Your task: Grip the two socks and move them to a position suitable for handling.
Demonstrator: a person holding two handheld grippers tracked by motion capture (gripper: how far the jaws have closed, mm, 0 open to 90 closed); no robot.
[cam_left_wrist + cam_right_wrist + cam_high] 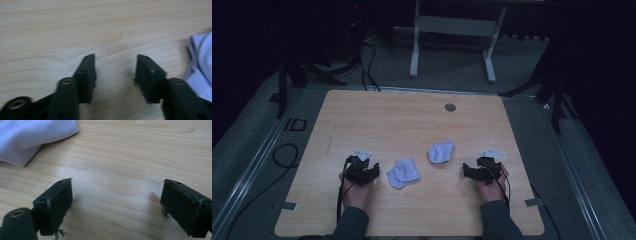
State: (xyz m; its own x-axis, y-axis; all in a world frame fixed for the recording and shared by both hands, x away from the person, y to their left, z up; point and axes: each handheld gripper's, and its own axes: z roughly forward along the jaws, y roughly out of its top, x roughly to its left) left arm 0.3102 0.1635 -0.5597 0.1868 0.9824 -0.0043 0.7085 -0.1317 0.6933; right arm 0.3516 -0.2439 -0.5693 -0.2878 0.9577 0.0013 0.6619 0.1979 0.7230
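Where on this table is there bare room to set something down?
The far half of the table, from the round grommet back toward the cloths, lies bare, as does the near strip between the forearms. It is crowded mid-table: left cloth beside the left gripper, right cloth near the right gripper.

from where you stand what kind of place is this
Probably a lab or recording room: a bare wooden table on grey carpet, two pale cloths laid out, black stands and cables around it.
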